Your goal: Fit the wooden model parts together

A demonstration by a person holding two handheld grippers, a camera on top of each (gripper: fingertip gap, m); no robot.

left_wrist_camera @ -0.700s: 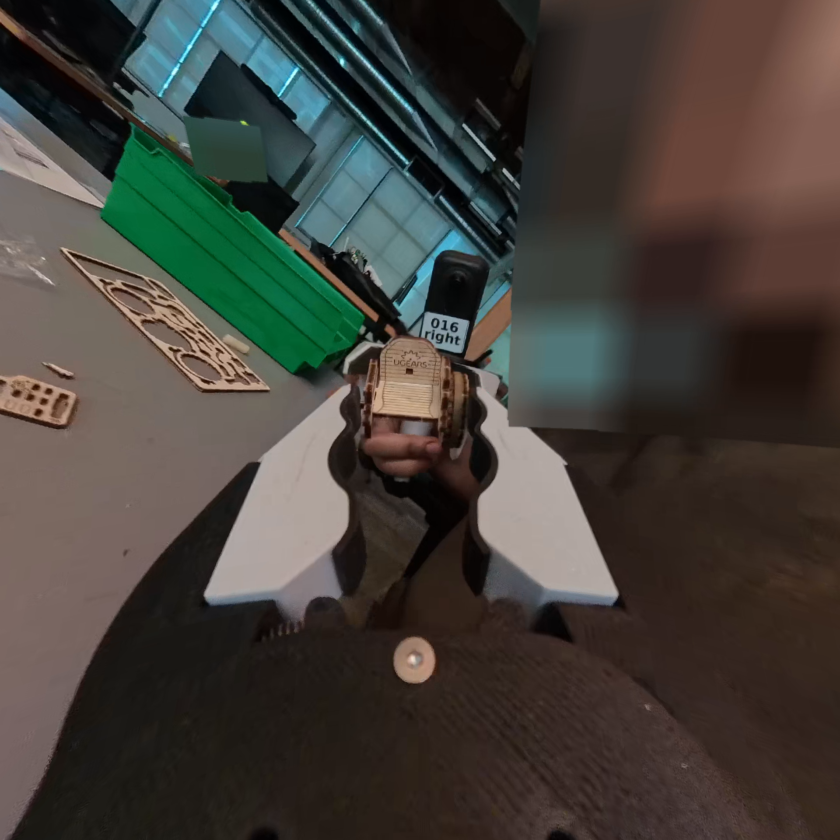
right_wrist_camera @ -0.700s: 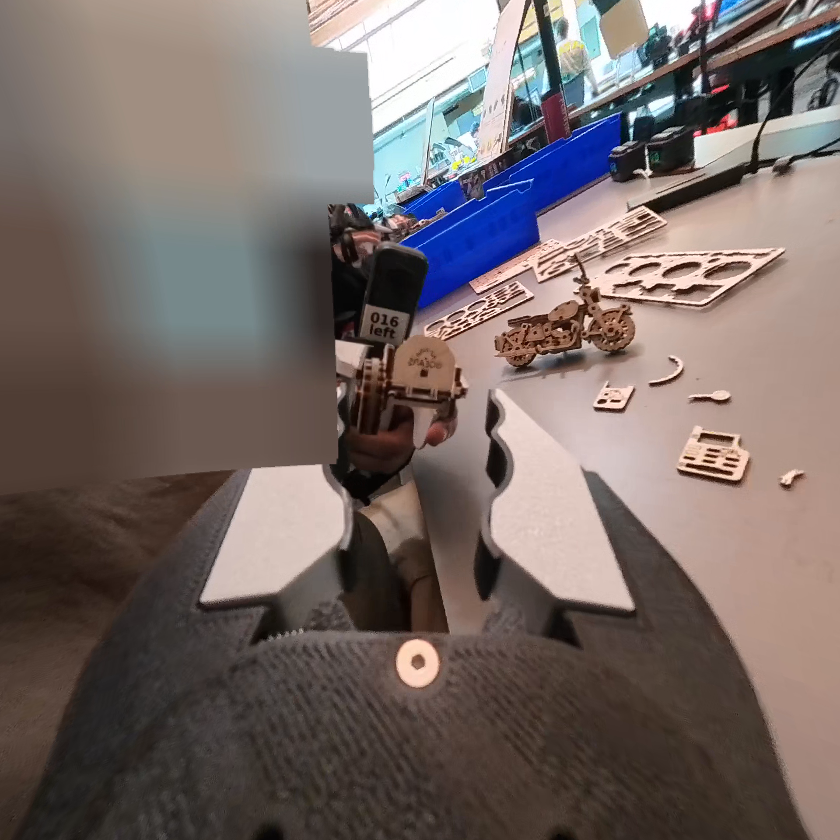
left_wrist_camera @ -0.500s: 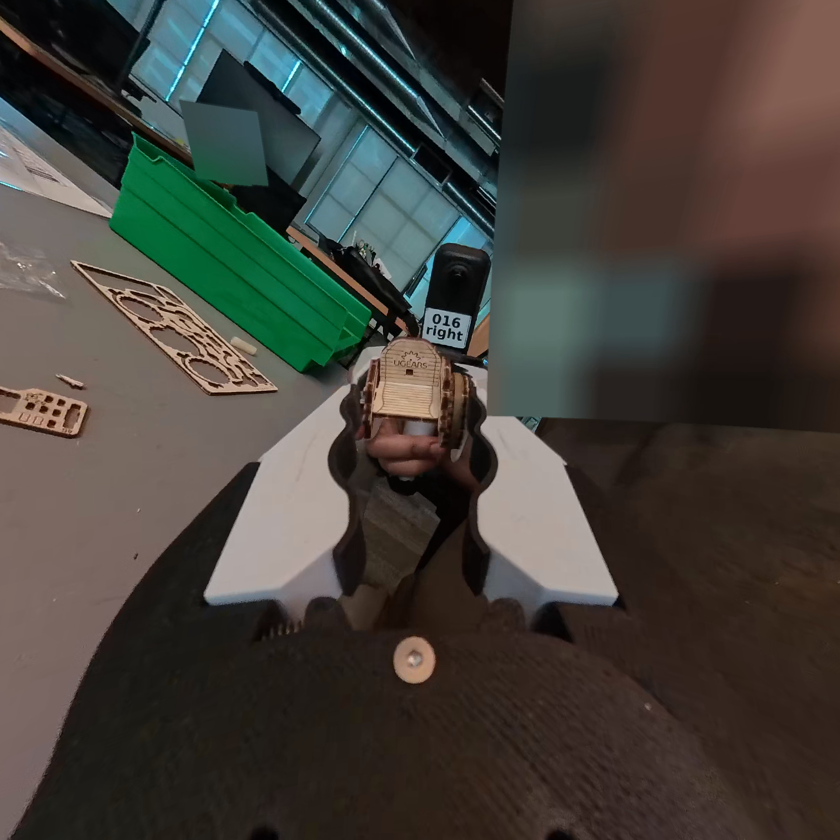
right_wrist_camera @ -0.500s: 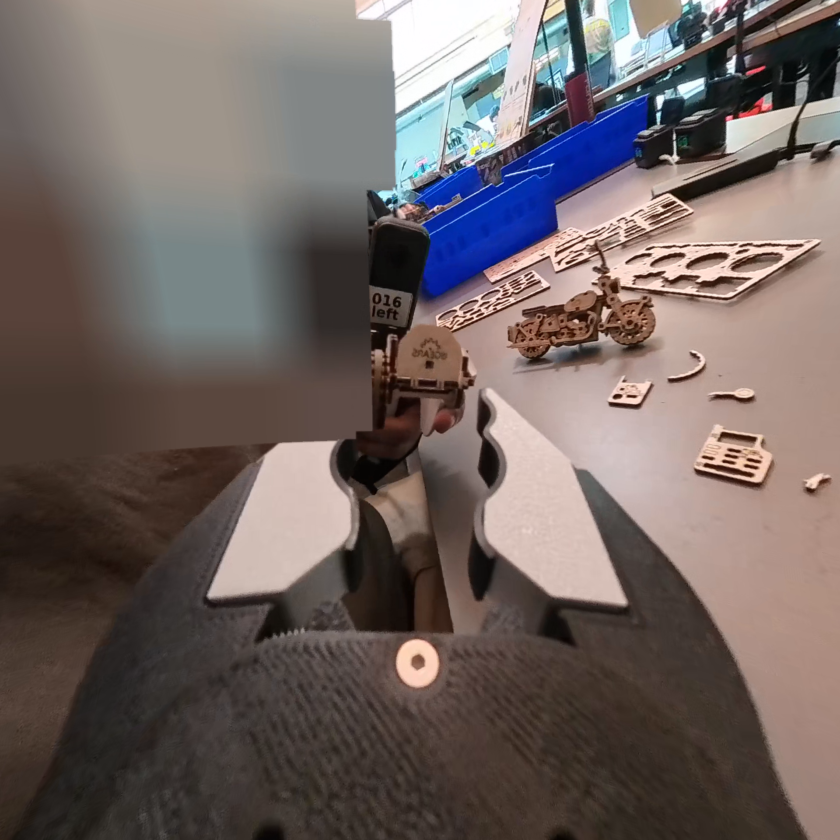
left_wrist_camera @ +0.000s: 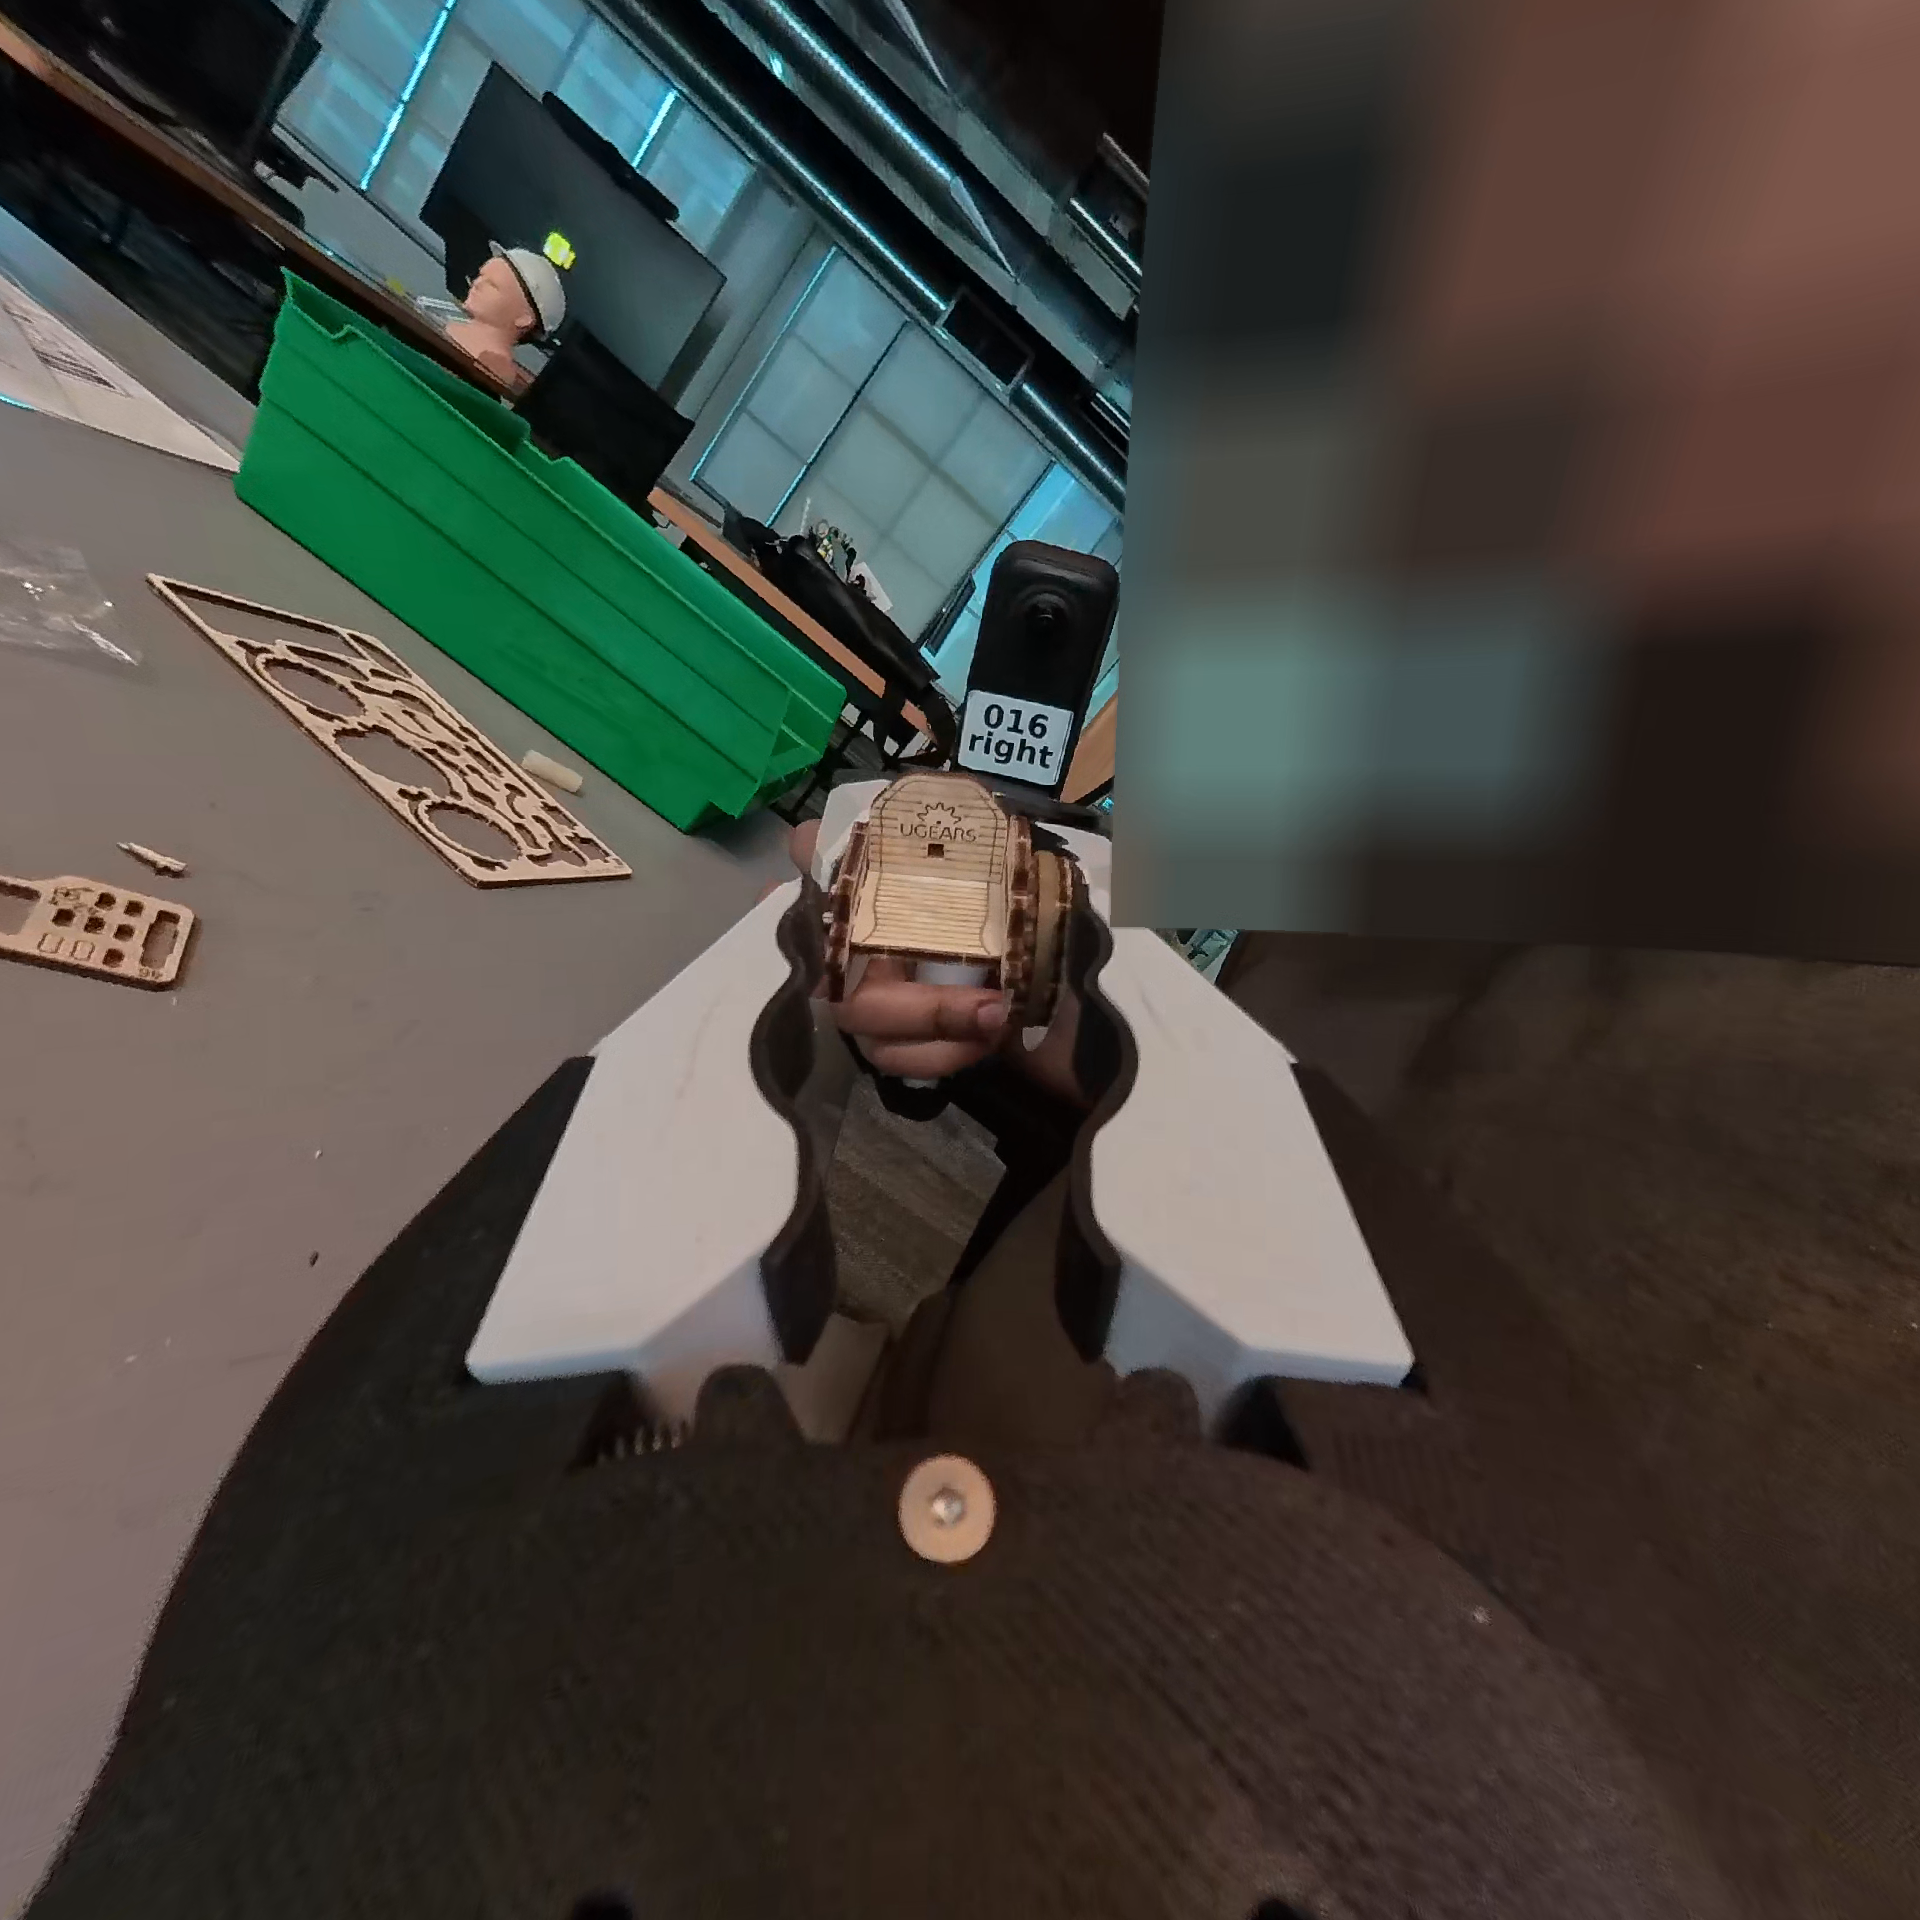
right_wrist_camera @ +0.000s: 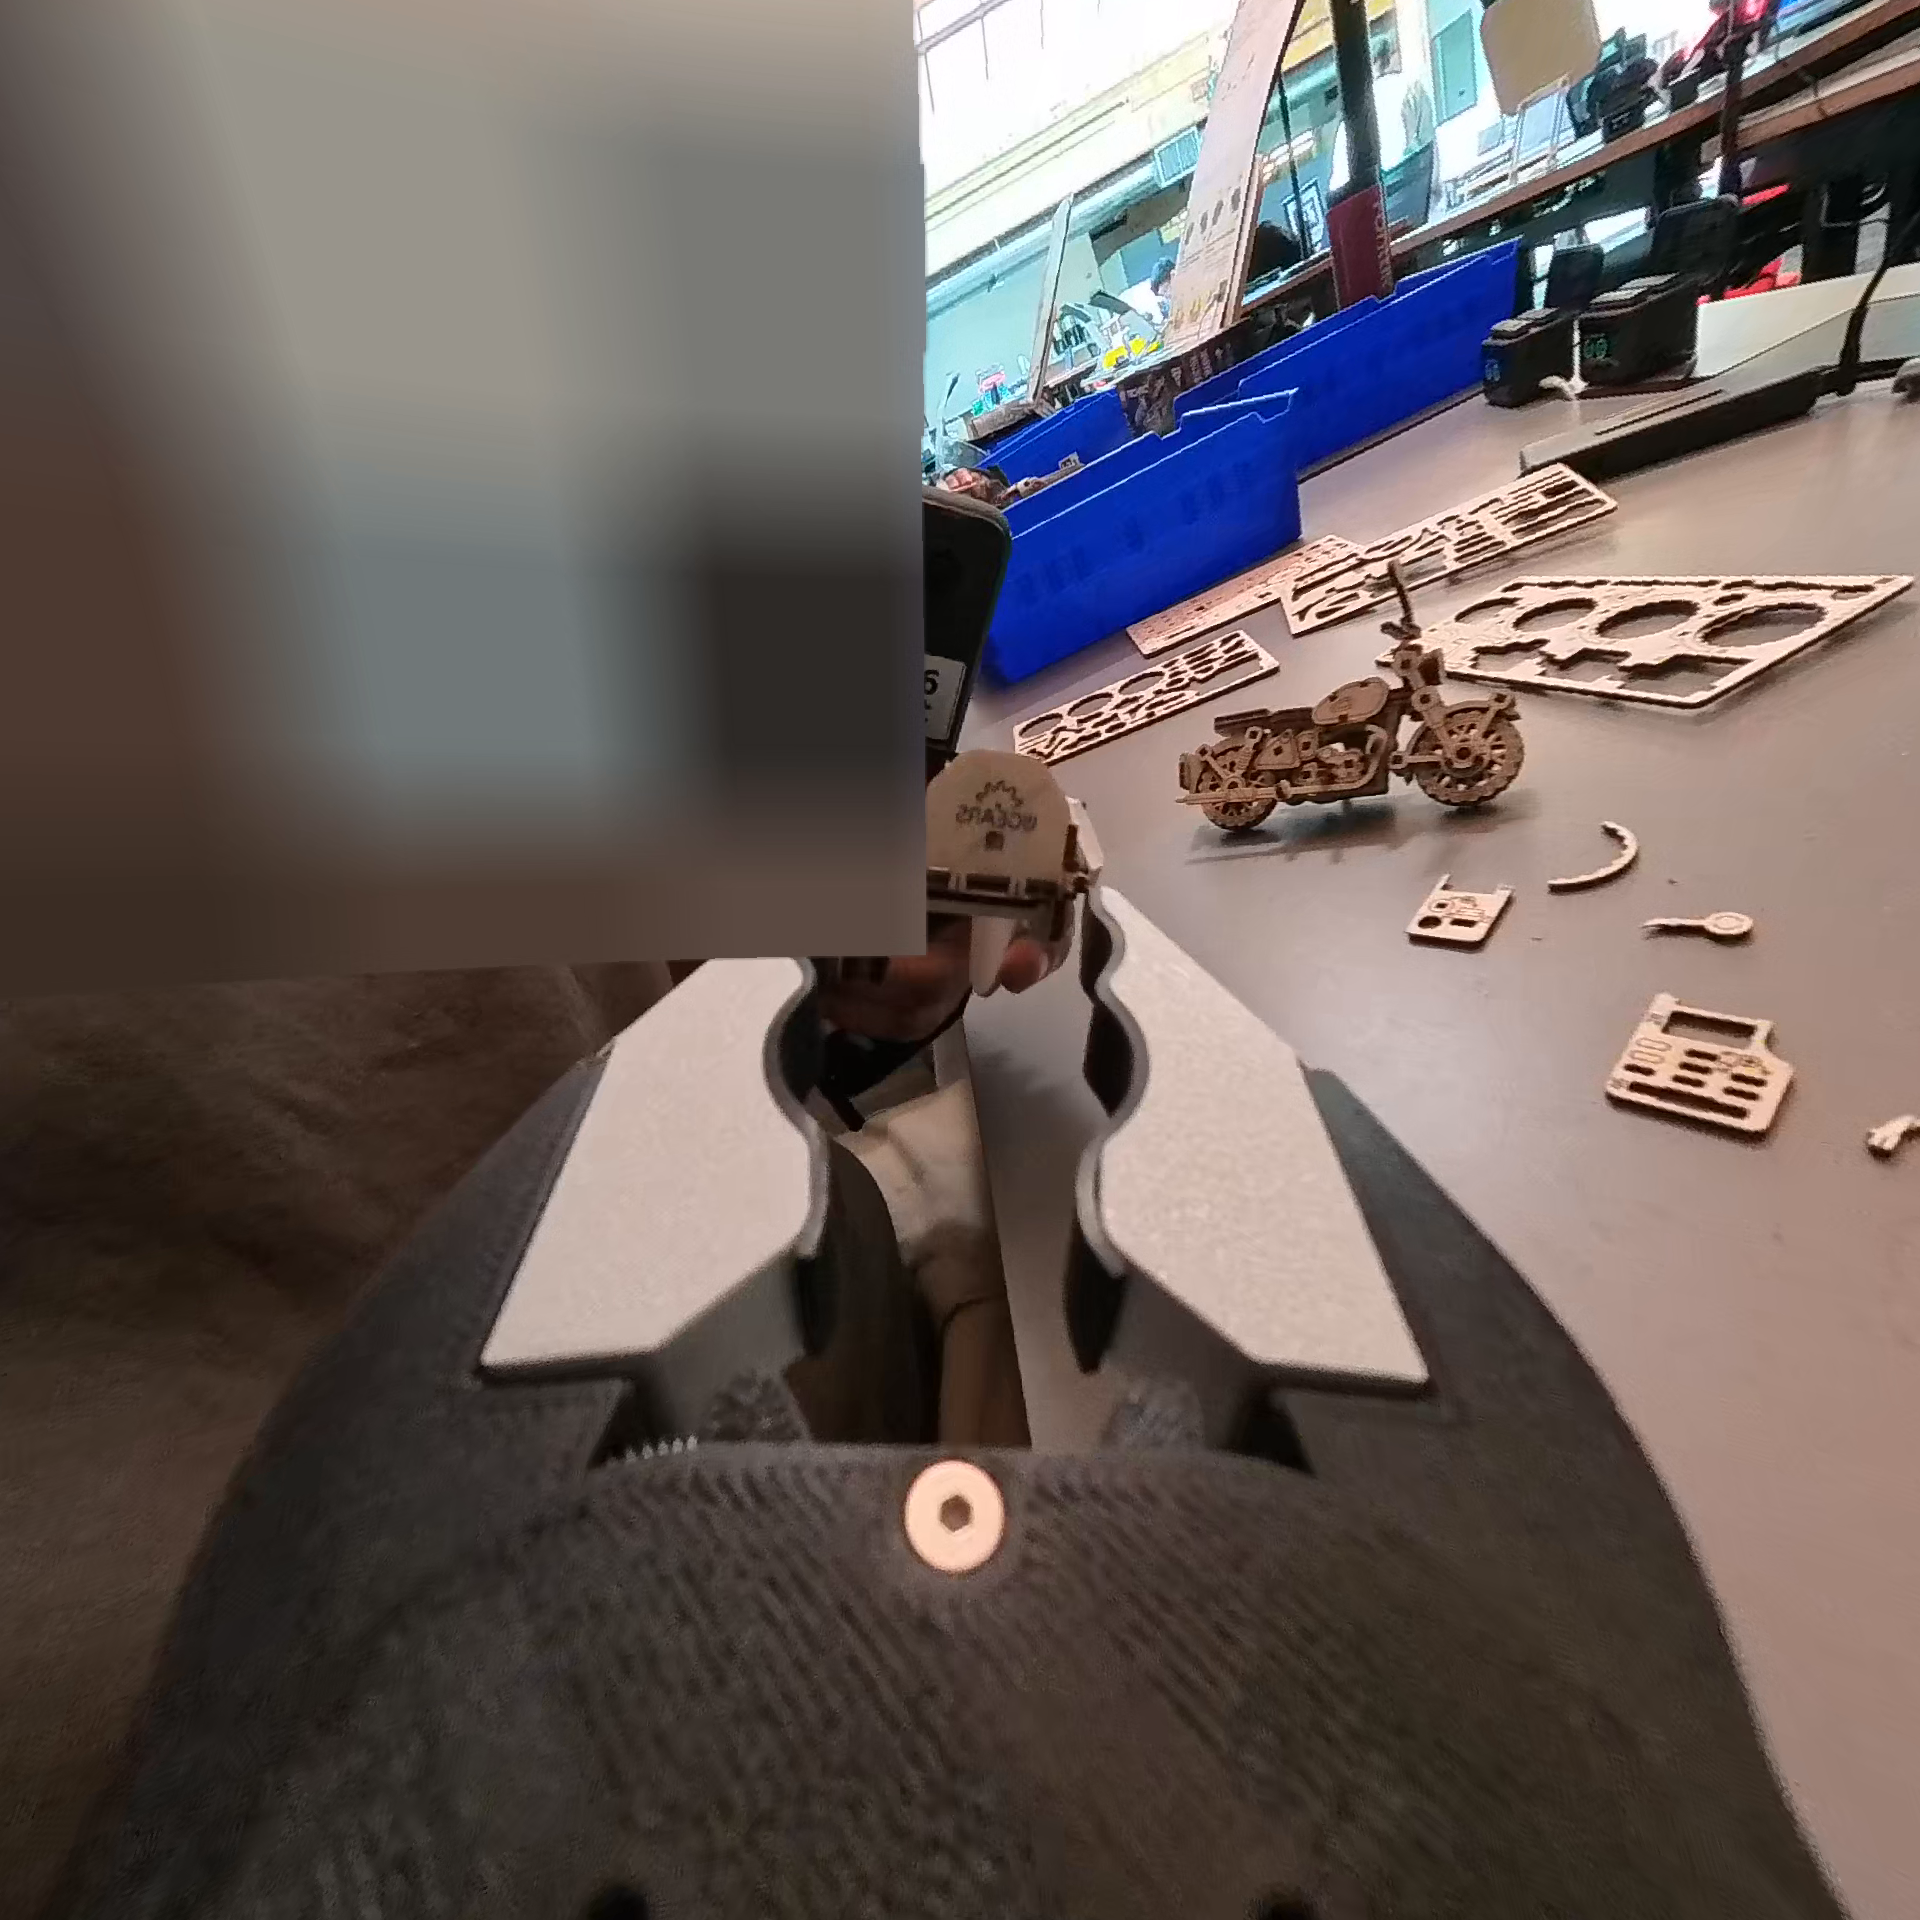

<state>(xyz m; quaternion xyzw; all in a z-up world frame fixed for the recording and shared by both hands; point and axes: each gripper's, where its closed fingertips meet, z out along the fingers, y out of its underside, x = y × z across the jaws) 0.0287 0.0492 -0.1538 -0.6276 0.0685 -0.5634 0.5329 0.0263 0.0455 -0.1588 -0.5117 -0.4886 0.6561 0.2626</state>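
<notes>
A small wooden sidecar-like part (left_wrist_camera: 930, 883) sits between the fingertips of my left gripper (left_wrist_camera: 940, 914), which is shut on it and holds it in the air off the table's edge. In the right wrist view the same part (right_wrist_camera: 997, 831) sits at the tips of my right gripper (right_wrist_camera: 945, 945). The right jaws stand partly apart on either side of it. A blur patch hides the left side, so I cannot tell whether they are touching. A finished wooden motorcycle (right_wrist_camera: 1351, 748) stands upright on the grey table (right_wrist_camera: 1455, 1299), to the right.
A green bin (left_wrist_camera: 499, 582) stands at the table's far left and blue bins (right_wrist_camera: 1153, 540) at the back. Punched wooden sheets (left_wrist_camera: 384, 727) (right_wrist_camera: 1662, 634) lie flat. Small loose parts (left_wrist_camera: 94, 930) (right_wrist_camera: 1699, 1065) (right_wrist_camera: 1455, 914) are scattered around them. The tips of both grippers are at nearly the same place. The finished wooden motorcycle (right_wrist_camera: 1351, 748) is about equally far from each gripper, around 20 centimeters.
My right gripper's jaws narrowed a little and it moved closer to the wooden part, which now sits at its tips. My left gripper keeps its hold and has barely moved.
</notes>
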